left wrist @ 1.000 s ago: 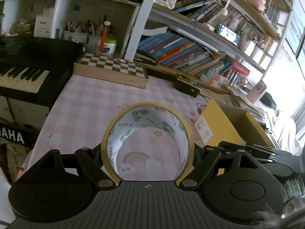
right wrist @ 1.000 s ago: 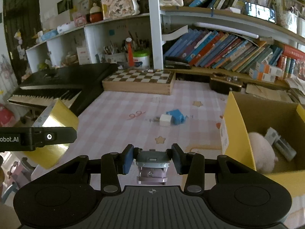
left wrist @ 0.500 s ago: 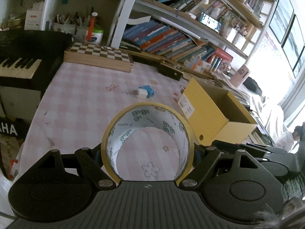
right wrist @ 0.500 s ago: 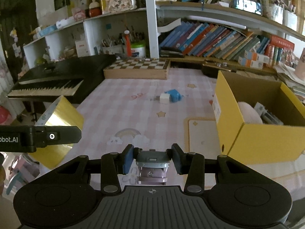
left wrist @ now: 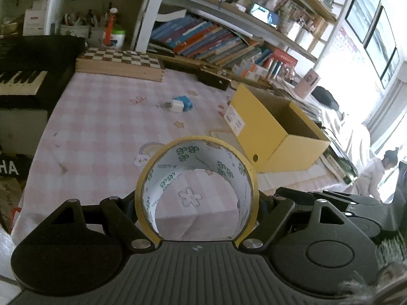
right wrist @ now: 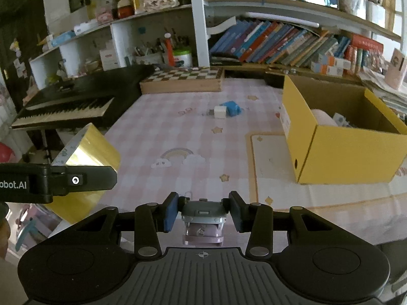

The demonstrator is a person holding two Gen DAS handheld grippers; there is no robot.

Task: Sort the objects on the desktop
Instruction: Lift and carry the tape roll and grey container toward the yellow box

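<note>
My left gripper (left wrist: 197,200) is shut on a wide roll of yellow tape (left wrist: 195,157) and holds it above the front edge of the pink checked table. The roll also shows in the right wrist view (right wrist: 86,152), at the left. My right gripper (right wrist: 202,211) is shut on a small grey and purple stapler (right wrist: 202,219), held above the table's front edge. A yellow cardboard box (right wrist: 338,150) stands open at the right, with a pink soft thing (right wrist: 323,117) inside. A white and blue small object (right wrist: 226,110) lies mid-table.
A black keyboard (right wrist: 66,106) stands at the left. A wooden chessboard box (right wrist: 182,81) lies at the back, below shelves of books (right wrist: 279,43). A pale mat (right wrist: 269,162) lies in front of the yellow box.
Both grippers have pulled back from the table toward its front edge, still holding the tape and the stapler. The box and the small blue object look farther away.
</note>
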